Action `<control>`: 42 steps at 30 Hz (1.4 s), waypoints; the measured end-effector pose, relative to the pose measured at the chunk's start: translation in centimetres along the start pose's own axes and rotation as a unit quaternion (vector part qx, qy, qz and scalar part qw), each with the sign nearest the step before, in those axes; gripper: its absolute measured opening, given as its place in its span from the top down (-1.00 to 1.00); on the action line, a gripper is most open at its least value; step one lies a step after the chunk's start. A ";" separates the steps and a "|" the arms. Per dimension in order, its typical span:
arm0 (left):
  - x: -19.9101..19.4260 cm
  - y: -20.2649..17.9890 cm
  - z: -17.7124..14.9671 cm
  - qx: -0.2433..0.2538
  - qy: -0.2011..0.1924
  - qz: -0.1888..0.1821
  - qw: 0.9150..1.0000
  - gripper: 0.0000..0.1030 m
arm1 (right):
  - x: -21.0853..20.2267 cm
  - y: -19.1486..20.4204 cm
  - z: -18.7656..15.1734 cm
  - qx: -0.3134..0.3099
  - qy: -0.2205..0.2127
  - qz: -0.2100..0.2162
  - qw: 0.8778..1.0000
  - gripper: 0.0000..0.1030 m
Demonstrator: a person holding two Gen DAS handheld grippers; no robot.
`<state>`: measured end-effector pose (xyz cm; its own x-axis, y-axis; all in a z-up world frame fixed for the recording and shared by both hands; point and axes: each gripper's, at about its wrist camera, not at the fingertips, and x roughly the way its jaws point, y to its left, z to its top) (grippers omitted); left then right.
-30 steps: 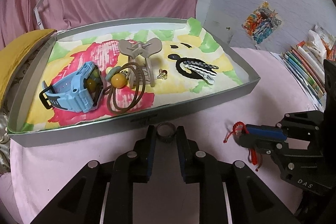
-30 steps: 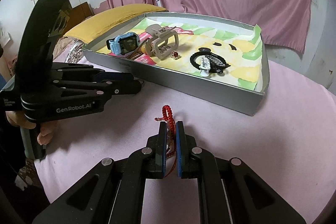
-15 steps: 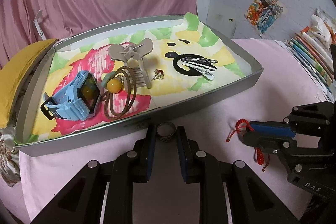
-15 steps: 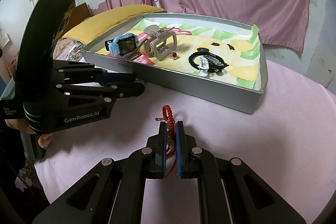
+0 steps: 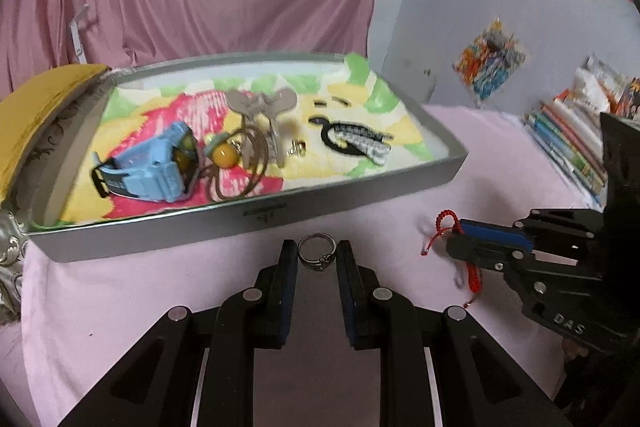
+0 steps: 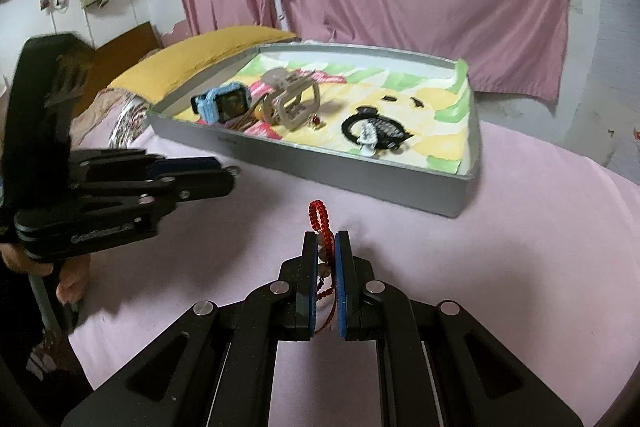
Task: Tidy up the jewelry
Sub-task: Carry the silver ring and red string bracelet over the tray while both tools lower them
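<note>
— What has the left gripper (image 5: pixel 317 257) got?

— A silver ring (image 5: pixel 317 256), pinched upright between its two pads right at the fingertips, the band facing the camera. The jaws are clamped on it, one pad at the ring's 9 o'clock, the other at its 3 o'clock.

— And the tray?

— The grey tray (image 5: pixel 256 219) sits at 12 o'clock from that claw, just past the ring, on the pink cloth (image 5: pixel 120 291). Its near wall is close to the fingertips but not touching them.

— What lies in it?

— A blue watch (image 5: pixel 148 167) toward 10 o'clock, a brown hair tie with a yellow bead (image 5: pixel 236 163) beside it, a beige claw clip (image 5: pixel 264 115) at 12, a small earring (image 5: pixel 298 147) next to the clip, and a black-and-white hair clip (image 5: pixel 356 143) toward 1 o'clock.

— The right gripper (image 6: pixel 327 255)?

— Closed on a red cord bracelet (image 6: pixel 320 223). A loop sticks out past the tips at 12 o'clock, and the cord runs back between the pads. From the left camera it hangs at 3 o'clock, its loose ends dangling over the cloth.

— Where is the tray from there?

— Ahead, from 11 to 1 o'clock, well apart from the bracelet.
</note>
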<state>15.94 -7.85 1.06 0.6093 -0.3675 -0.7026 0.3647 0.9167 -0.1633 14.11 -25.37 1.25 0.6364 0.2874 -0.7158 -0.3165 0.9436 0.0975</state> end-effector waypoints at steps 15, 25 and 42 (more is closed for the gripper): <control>-6.3 0.0 2.9 -0.005 -0.220 0.042 0.975 0.64 | -4.5 0.3 4.8 0.043 -0.228 -0.010 0.973 0.86; -6.5 0.5 5.4 0.011 -0.296 0.095 0.950 0.64 | -4.5 2.1 7.5 -0.011 -0.330 -0.070 0.941 0.86; -2.3 2.4 6.5 -0.009 -0.246 0.117 0.962 0.64 | 1.2 -0.6 8.9 0.012 -0.254 -0.088 0.963 0.86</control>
<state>20.02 -5.86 6.82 0.9345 -0.1768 -0.3091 0.1676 0.9842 -0.0564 21.30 -24.11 6.52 0.9428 0.1609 -0.2918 -0.1601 0.9867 0.0266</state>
